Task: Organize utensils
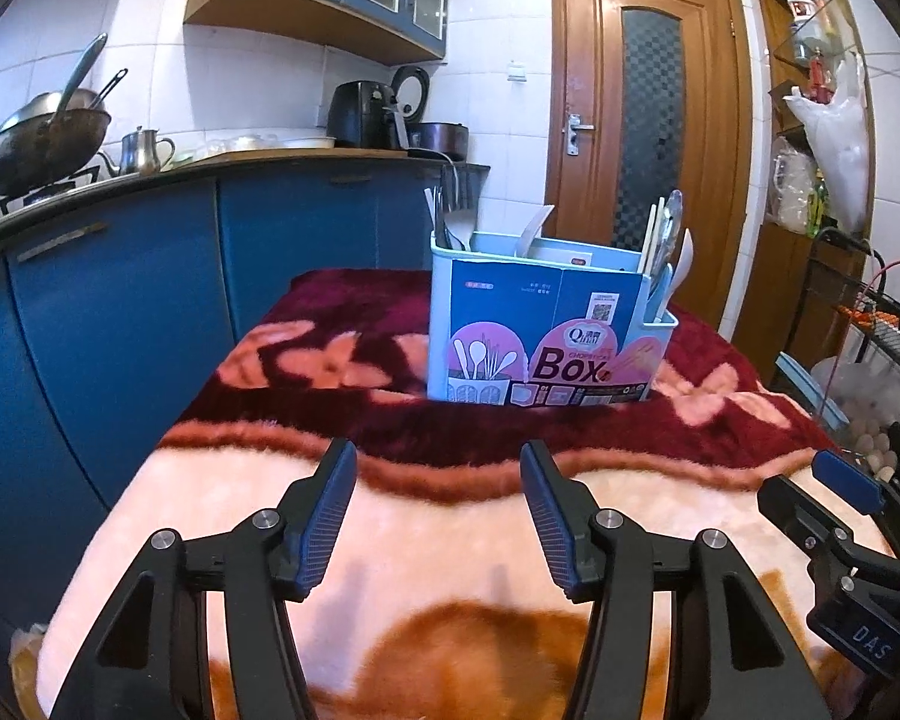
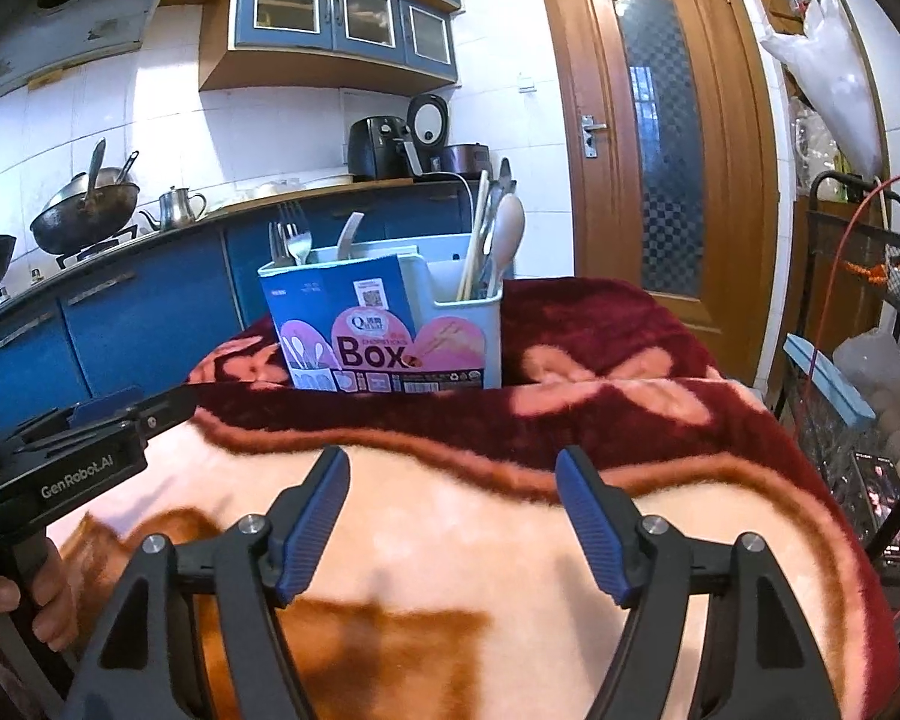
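Observation:
A light-blue utensil box point(image 1: 546, 330) labelled "Box" stands upright on the far part of a blanket-covered table point(image 1: 450, 540). It also shows in the right wrist view point(image 2: 384, 330). Forks point(image 2: 294, 243), spoons point(image 2: 507, 228) and chopsticks point(image 2: 477, 228) stand in its compartments; spoons and chopsticks point(image 1: 669, 234) rise at its right end. My left gripper point(image 1: 438, 468) is open and empty, low over the near blanket, well short of the box. My right gripper point(image 2: 453, 468) is open and empty, beside the left one. The right gripper's body shows at the left view's right edge point(image 1: 846, 480).
Blue kitchen cabinets point(image 1: 120, 312) with a wok point(image 1: 42, 138) and kettle point(image 1: 141, 150) run along the left. A wooden door point(image 1: 648, 120) is behind the table. A black wire rack point(image 2: 870, 360) with eggs and bags stands close on the right.

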Demonstrator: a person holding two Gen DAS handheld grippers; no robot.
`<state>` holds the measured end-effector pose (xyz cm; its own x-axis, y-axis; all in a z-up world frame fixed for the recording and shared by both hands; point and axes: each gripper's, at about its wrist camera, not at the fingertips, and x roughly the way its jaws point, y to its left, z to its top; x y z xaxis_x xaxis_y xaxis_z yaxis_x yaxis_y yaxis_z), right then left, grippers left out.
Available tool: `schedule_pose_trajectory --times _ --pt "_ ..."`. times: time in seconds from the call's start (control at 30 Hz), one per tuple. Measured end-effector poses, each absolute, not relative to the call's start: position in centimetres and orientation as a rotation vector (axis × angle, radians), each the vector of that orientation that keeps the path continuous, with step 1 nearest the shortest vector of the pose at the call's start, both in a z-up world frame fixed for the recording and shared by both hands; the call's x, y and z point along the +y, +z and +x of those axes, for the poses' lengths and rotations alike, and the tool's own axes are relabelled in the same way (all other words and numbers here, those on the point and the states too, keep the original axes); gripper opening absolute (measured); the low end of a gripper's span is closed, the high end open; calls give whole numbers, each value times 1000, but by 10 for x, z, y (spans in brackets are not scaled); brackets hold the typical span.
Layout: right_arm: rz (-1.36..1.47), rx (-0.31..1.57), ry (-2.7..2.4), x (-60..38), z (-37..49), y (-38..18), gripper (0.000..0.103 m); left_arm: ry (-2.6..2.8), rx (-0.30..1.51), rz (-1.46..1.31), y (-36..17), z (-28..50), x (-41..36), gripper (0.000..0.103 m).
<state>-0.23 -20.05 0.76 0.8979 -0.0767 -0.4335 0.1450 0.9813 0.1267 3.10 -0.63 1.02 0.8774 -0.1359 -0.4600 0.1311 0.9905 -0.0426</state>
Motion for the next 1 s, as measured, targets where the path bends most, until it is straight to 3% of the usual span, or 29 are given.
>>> schedule_pose_trajectory --times 1.0 --pt "152 431 -126 -197 -2 4 75 -121 491 -9 -4 34 -9 58"
